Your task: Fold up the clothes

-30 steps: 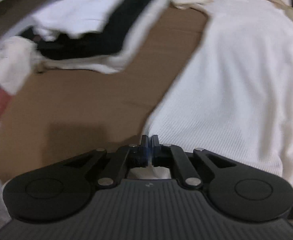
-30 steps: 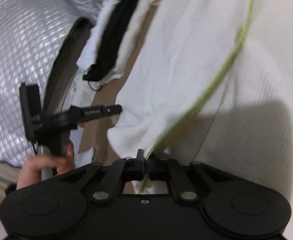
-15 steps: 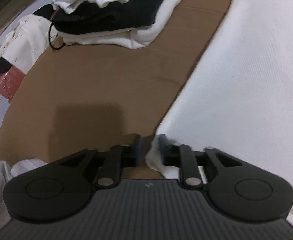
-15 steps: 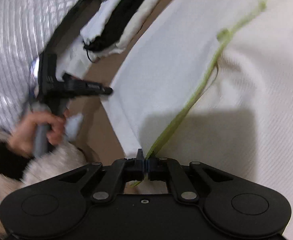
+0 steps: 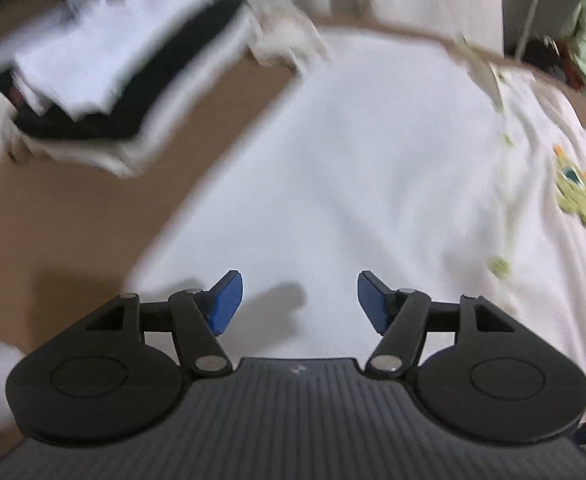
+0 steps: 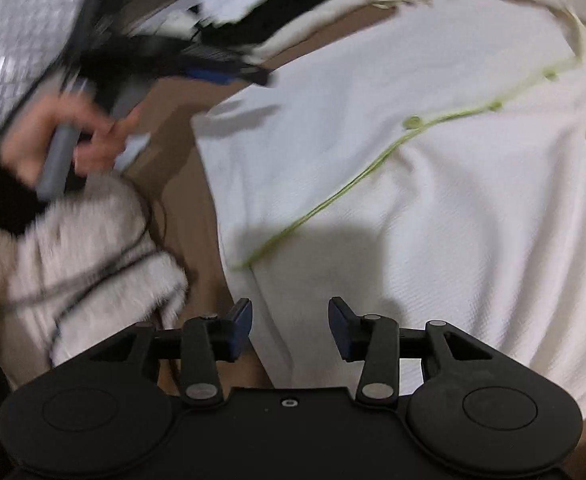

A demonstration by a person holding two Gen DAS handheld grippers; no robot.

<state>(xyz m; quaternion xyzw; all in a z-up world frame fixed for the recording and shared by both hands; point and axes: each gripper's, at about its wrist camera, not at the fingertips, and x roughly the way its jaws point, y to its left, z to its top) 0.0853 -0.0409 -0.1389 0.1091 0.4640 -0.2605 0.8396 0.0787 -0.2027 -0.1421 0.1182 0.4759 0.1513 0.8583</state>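
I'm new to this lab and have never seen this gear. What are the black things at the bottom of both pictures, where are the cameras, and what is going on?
Each black shape is a hand-held two-finger gripper; a person carries one in each hand. A fisheye camera sits on each tool and looks forward along its fingers, so every picture shows its own gripper at the bottom.

One picture is from the left gripper, the other from the right gripper. Both stand open and hold nothing. The right view also shows the person's left hand gripping the other tool's handle.

On the brown surface lies a white shirt with green trim, spread out, one side folded over. Behind it sits a stack of folded clothes, white and black. The pictures are blurred.
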